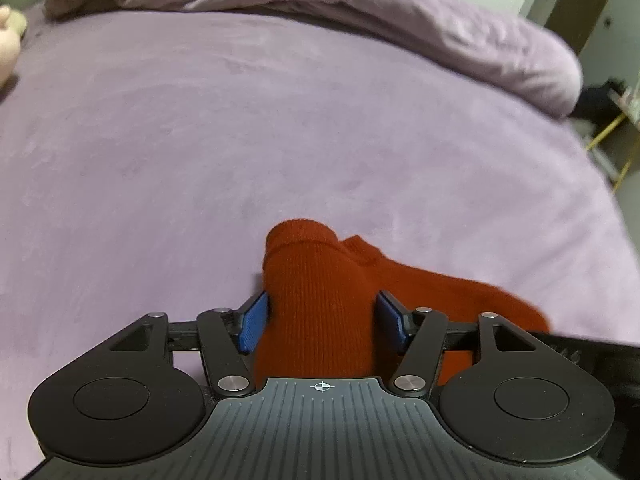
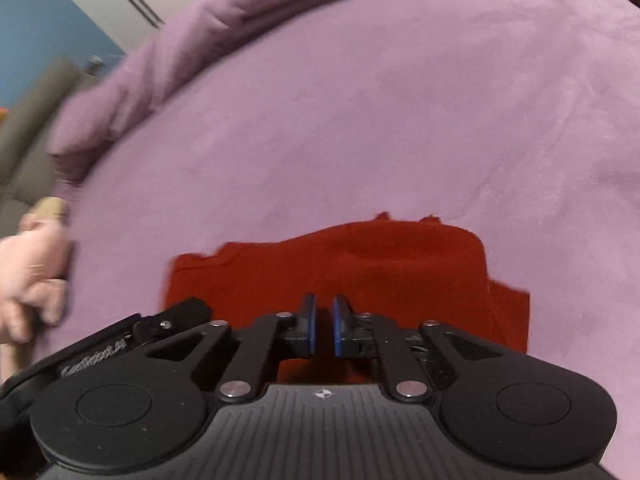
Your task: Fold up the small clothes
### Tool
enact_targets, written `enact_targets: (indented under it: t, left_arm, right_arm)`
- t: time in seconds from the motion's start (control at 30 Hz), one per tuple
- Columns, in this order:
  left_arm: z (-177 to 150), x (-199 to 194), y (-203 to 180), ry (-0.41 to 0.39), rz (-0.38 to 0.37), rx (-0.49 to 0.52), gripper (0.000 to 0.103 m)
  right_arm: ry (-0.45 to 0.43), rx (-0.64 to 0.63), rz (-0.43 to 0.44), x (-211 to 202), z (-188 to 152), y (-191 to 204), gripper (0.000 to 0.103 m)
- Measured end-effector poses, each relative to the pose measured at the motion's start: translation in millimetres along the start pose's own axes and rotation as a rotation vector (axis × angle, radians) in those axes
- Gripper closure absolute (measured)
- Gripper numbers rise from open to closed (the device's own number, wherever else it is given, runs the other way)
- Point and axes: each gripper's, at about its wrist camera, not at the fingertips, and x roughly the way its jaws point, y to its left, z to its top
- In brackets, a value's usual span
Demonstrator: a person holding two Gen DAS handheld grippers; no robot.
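A small red knitted garment (image 1: 320,300) lies on a purple bed sheet (image 1: 240,140). In the left wrist view my left gripper (image 1: 322,320) stands open with its blue pads on either side of a raised, bunched part of the garment, which fills the gap between them. In the right wrist view the garment (image 2: 400,272) lies flat. My right gripper (image 2: 323,326) hovers over its near edge with the blue pads nearly together, a narrow gap between them and no cloth seen in it. The other gripper's black body (image 2: 132,340) shows at the left.
A rumpled purple duvet (image 1: 360,4) lies along the far side of the bed. A pink soft toy (image 2: 32,276) sits at the bed's left edge. The bed's right edge (image 1: 600,184) drops off to a floor with yellow-legged furniture.
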Motion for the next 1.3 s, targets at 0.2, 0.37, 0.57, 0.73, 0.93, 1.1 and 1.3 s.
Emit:
enact_targets:
  t: [0.2,0.37,0.57,0.73,0.93,1.1,1.3]
  left_arm:
    - [-1.7,41.9,-7.9,-0.018,0.079,0.05,0.023]
    - [-2.8,52.6,-16.1,-0.031,0.112,0.084,0.016]
    - [-4.7,54.0,-4.6,-0.036,0.069,0.021,0.013]
    - [-13.6,25.7,5.1,-0.03,0.021,-0.01,0.017]
    - [-56.4,-15.5,27.5,-0.096,-0.044,-0.086,0.015]
    - [-63.9,-6.7,20.0,-0.163,-0.001,-0.067,0.011]
    - [-78.4,-2.7,25.2,-0.238,-0.028,-0.084,0.009]
  right_arm:
    - [-0.1,0.003,-0.006,24.8,5.9,-13.3,0.103]
    - [-0.227,-0.093,-0.017,41.8,-9.6,-14.3,0.103]
    - [-0.27,-0.153,-0.04,48.4,-16.6,-12.6,0.103]
    - [-0.264,-0.134,-0.019,30.4,-16.8,-12.7,0.103]
    - [-0.327,-0.291,-0.029,-20.8,-70.6,-5.8,0.103]
    - [-0.451,-0.476,-0.127,-12.2,-101.5,0.8,0.103]
    - [-0.513,-0.477,-0.138,-6.1,-106.0,-4.5,0.103]
